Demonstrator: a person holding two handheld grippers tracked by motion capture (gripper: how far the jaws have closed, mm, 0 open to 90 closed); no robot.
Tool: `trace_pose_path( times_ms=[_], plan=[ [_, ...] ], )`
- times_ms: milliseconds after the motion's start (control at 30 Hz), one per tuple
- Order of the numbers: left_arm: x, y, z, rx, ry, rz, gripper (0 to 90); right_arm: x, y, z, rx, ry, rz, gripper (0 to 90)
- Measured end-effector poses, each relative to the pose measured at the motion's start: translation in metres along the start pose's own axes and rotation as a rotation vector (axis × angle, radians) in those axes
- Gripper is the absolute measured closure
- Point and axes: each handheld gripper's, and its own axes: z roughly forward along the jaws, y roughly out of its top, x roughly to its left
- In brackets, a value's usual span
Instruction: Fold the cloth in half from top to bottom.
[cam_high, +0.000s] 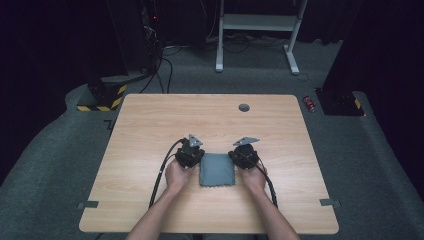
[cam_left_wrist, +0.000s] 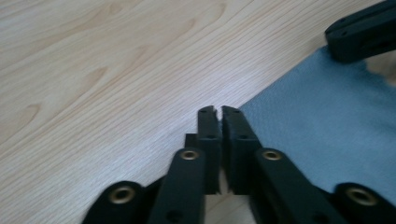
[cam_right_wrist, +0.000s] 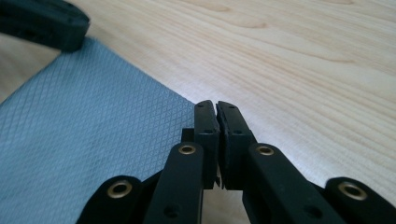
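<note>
High view: both my grippers at the grey cloth (cam_high: 217, 169), near the counter's (cam_high: 150, 130) front middle.
Left gripper (cam_left_wrist: 218, 110) fingers pinched together at its left corner; right gripper (cam_right_wrist: 215, 104) fingers likewise at its right corner.

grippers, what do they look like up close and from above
Both are black. The left gripper and right gripper each carry a grey three-cornered plate on top and trail a black cable toward the table's near edge. Up close, the fingers are flat black bars on linkage arms with brass-coloured pivot rings. The person's forearms are bare, no sleeves.
</note>
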Motion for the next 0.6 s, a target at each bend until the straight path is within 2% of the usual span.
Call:
trace_pose_path(
  times_ms=[100, 167, 200, 267, 333, 533, 600],
  plan=[
    [0.001, -0.005, -0.007, -0.022, -0.004, -0.022, 69.2, -0.001, -0.001, 0.001, 0.000, -0.011, 0.019, 77.8],
    [0.000, -0.010, -0.017, -0.039, -0.017, -0.034, 63.4, 0.000, -0.003, -0.004, -0.012, -0.003, 0.030, 74.6],
    [-0.002, -0.013, -0.021, -0.041, -0.031, -0.041, 61.5, 0.001, -0.005, -0.008, -0.023, -0.001, 0.016, 74.5],
    [-0.008, -0.019, -0.029, -0.040, -0.054, -0.025, 59.0, 0.007, -0.009, -0.018, -0.041, 0.022, 0.001, 74.4],
    [-0.016, -0.025, -0.034, -0.027, -0.061, 0.012, 57.1, 0.013, -0.014, -0.023, -0.038, 0.043, -0.026, 74.7],
    [-0.028, -0.039, -0.046, -0.026, -0.110, 0.037, 55.3, 0.027, -0.033, -0.032, -0.032, 0.113, -0.055, 76.1],
    [-0.033, -0.043, -0.047, -0.008, -0.112, 0.061, 55.2, 0.029, -0.038, -0.034, -0.024, 0.123, -0.058, 76.3]
  ],
)
